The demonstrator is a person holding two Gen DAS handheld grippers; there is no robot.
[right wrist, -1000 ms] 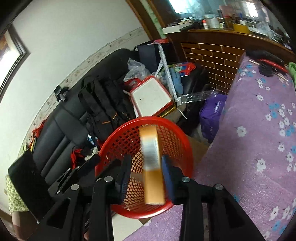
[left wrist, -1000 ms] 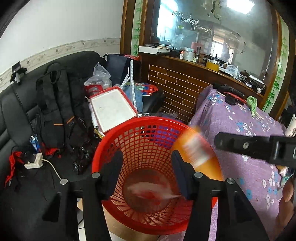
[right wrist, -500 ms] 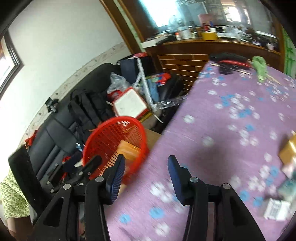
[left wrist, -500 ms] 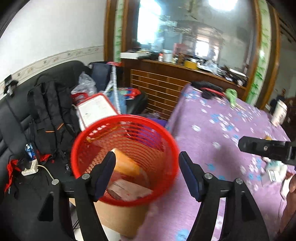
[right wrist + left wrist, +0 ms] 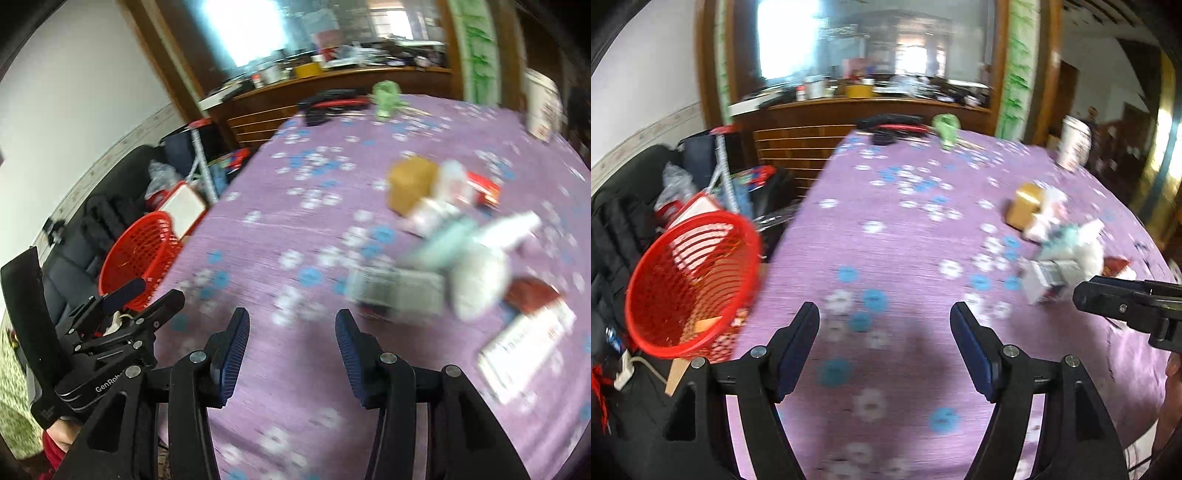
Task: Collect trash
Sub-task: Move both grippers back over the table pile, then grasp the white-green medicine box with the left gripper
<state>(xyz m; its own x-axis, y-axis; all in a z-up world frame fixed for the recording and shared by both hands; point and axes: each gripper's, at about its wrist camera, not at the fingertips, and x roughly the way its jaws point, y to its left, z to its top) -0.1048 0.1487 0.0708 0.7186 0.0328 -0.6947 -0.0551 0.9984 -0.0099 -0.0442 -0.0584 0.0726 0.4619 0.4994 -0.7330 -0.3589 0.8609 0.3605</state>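
Both grippers, left gripper (image 5: 885, 349) and right gripper (image 5: 291, 352), tilt down over the tablecloth (image 5: 894, 236) (jaws empty).

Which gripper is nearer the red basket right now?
Left. The left gripper hangs over the tablecloth beside the red basket; the right gripper sits further along, toward the trash pile.

Red basket (image 5: 690, 280): glossy plastic lattice. Tablecloth (image 5: 905, 236): matt purple woven cloth (floral print). Brown box (image 5: 412, 182): matt cardboard. Counter (image 5: 812, 122): varnished wood.
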